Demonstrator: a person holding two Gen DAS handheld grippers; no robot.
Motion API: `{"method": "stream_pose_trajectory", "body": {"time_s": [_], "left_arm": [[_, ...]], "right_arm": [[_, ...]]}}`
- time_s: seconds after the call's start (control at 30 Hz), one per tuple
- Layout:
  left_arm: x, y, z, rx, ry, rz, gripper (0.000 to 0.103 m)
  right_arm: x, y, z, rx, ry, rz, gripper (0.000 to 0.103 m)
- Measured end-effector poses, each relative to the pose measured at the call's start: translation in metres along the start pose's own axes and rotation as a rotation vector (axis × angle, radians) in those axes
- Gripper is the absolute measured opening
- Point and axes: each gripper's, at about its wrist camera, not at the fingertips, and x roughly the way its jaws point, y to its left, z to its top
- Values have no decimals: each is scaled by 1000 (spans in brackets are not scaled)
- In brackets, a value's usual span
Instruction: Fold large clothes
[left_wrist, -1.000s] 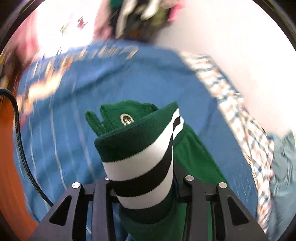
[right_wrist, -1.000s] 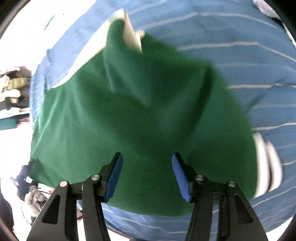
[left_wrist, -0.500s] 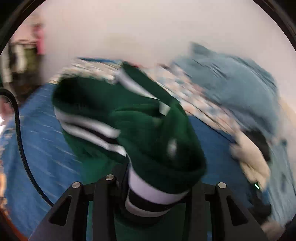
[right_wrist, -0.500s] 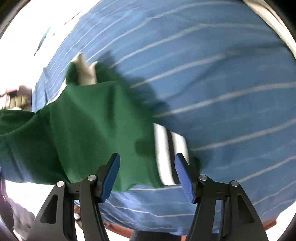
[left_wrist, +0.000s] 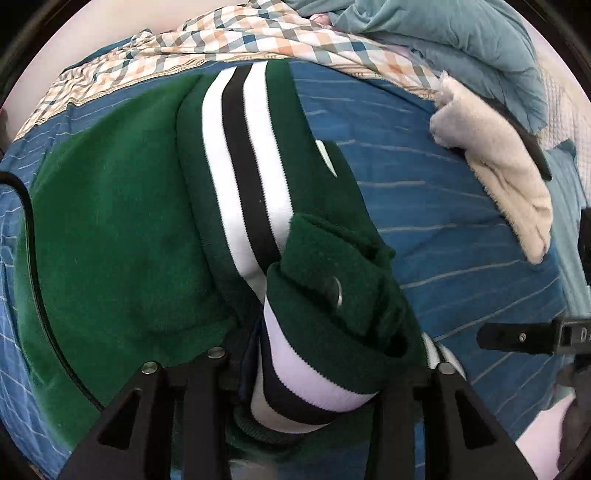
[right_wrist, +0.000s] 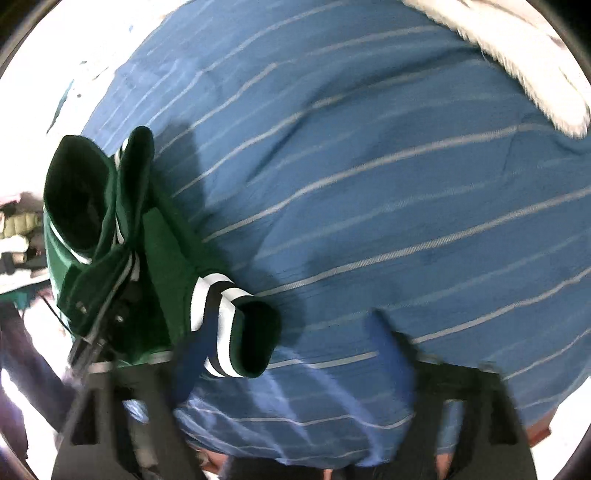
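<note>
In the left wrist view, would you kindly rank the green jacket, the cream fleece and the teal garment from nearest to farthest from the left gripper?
1. Green jacket: clamped in the left gripper.
2. Cream fleece: right, on the blue striped sheet.
3. Teal garment: top right, behind the fleece.

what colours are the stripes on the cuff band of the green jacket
White and black stripes on the cuff band of the green jacket, clearest in the left wrist view.

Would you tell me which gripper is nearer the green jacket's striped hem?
Left. The left gripper is clamped on the striped hem, while the right gripper hangs open over the blue bedspread beside the jacket.
</note>
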Motion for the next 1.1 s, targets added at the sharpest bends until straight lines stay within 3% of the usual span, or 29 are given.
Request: {"method": "stream_pose_trajectory", "body": {"time_s": [0.03, 0.07, 0.13, 0.23, 0.33, 0.37, 0.47, 0.53, 0.57, 0.6, 0.67, 0.73, 0.8, 0.83, 0.87, 0.9, 0.97, 1.1], "left_arm": [[-1, 0, -2, -9, 0, -19, 50], [-11, 2, 2, -34, -5, -64, 73], [-25, 5, 3, -69, -19, -122, 95], [-51, 16, 6, -120, -40, -115, 95], [-81, 47, -11, -203, -61, -29, 95], [-91, 63, -19, -238, -69, 34, 95], [-108, 116, -61, -324, -61, 354, 95], [-101, 148, -87, -353, 4, 550, 95], [-91, 168, -103, -380, 62, 628, 95], [-80, 189, -120, -422, 120, 664, 95], [-63, 219, -147, -510, 178, 697, 95], [-41, 240, -167, -580, 215, 689, 95], [-15, 245, -174, -536, 261, 730, 96], [-2, 245, -175, -498, 278, 747, 99], [6, 244, -176, -485, 277, 757, 103], [10, 244, -175, -483, 273, 775, 103], [9, 245, -175, -519, 261, 783, 103], [2, 246, -179, -580, 237, 773, 103]], "right_arm": [[-6, 3, 1, -39, -17, -14, 94], [-11, 6, 2, -68, -21, -11, 94], [-20, 12, 2, -120, -15, 16, 94], [-39, 26, 9, -173, -23, 72, 94], [-51, 43, 14, -193, -39, 144, 94], [-52, 54, 17, -194, -35, 201, 94], [-40, 80, 22, -181, 20, 339, 94], [-28, 97, 21, -169, 68, 402, 91], [-18, 109, 20, -161, 100, 446, 81], [-15, 114, 17, -164, 114, 458, 78], [-8, 133, 10, -224, 100, 399, 79], [14, 144, 8, -285, 112, 254, 79], [46, 140, 7, -243, 184, 184, 79], [57, 138, 7, -237, 206, 177, 73], [61, 137, 6, -239, 201, 166, 37], [61, 136, 5, -235, 181, 169, 25], [54, 132, 0, -183, 171, 206, 14], [1, 118, -19, -92, 85, 342, 7]]}}
